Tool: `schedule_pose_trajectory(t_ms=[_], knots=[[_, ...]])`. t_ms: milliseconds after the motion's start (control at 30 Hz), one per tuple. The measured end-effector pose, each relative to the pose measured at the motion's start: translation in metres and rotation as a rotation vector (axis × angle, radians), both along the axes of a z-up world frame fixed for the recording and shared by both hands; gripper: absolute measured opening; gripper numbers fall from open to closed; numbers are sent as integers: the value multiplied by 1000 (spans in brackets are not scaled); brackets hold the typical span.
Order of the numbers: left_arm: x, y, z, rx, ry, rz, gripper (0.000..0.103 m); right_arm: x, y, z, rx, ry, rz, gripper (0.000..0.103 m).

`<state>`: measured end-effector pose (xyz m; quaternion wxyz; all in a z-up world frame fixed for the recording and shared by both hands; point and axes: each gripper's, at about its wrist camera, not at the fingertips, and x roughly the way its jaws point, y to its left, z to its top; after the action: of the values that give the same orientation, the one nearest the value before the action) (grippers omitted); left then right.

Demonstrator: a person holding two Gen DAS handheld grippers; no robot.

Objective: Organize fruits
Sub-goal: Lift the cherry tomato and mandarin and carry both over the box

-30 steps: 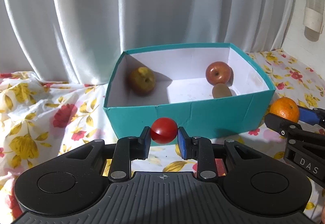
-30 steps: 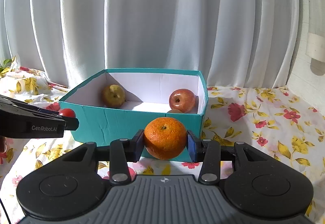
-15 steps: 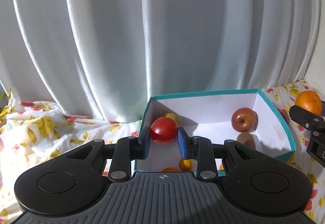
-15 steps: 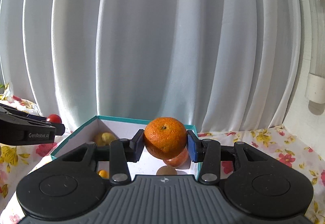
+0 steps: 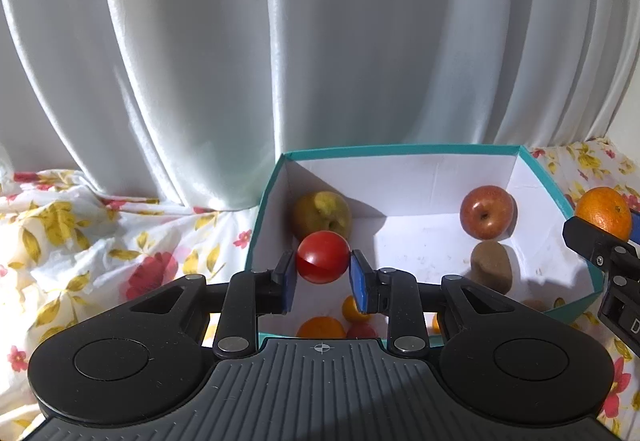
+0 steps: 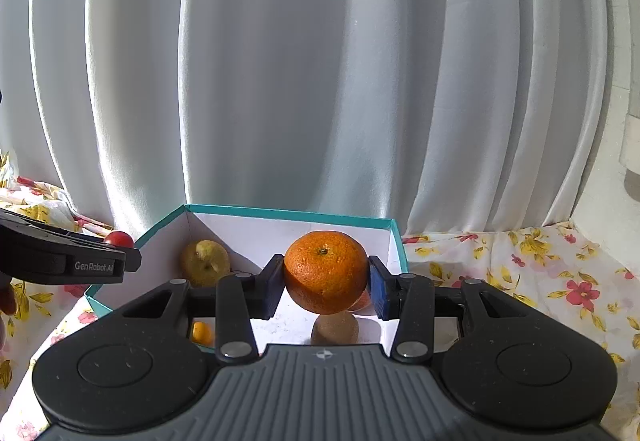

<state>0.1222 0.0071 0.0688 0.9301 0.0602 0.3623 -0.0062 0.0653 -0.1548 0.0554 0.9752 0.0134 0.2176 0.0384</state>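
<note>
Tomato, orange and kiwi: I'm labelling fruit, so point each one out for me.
tomato (image 5: 322, 257), left wrist view, front face between the jaws
orange (image 6: 325, 271), right wrist view, middle of the peel
kiwi (image 5: 491, 267), left wrist view, its upper side

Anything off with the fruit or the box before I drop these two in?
Nothing stands out. The box sits square and looks undamaged, with fruit lying loose inside. The left gripper holds the tomato squarely; the right gripper holds the orange the same way. Nothing spilled.
</note>
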Motion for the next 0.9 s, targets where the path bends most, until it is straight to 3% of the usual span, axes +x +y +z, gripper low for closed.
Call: schedule_pose_trajectory(t_ms=[900], knots=[[26, 1, -37, 12, 106, -19, 32, 29, 26, -29, -39, 122, -36, 43]])
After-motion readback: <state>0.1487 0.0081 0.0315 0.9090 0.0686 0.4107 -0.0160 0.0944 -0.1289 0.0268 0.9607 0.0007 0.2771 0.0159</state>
